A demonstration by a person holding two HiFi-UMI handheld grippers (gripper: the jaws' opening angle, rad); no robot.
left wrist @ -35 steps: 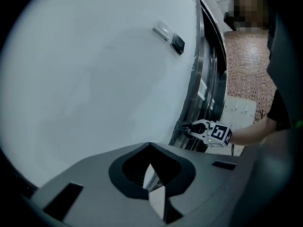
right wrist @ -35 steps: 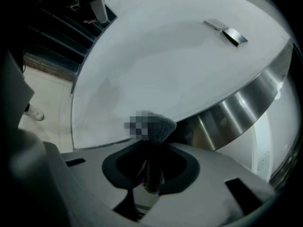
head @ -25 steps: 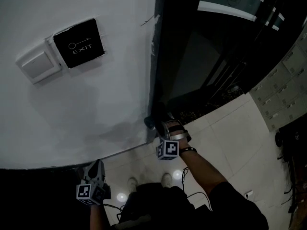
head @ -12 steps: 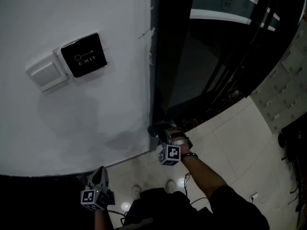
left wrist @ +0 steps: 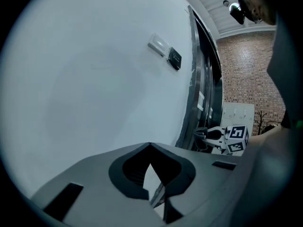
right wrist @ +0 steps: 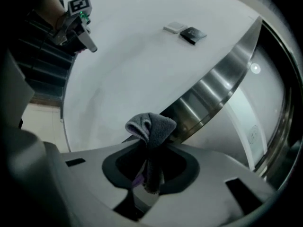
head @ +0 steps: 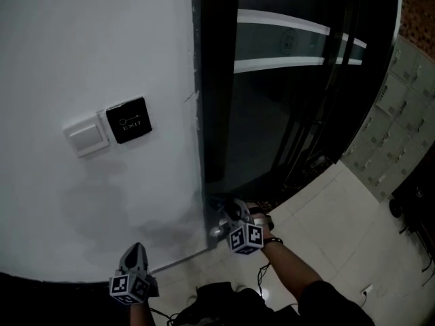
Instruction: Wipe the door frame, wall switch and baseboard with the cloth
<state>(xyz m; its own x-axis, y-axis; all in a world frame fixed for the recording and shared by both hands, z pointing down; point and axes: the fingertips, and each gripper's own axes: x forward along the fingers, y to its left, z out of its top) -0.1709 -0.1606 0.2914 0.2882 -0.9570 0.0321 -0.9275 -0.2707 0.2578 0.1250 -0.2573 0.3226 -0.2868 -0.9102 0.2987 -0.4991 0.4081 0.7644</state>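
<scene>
Pinching the cloth [right wrist: 150,126] in the right gripper [head: 221,216] low beside the door frame [head: 217,100], whose length runs straight up from there, with the wall switch [head: 87,136] higher, on the side of the left gripper [head: 134,253], closed on nothing.

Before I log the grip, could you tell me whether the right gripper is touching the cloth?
Touching. The right gripper view shows the cloth pinched between the jaws of the right gripper, its end poking past them.
</scene>
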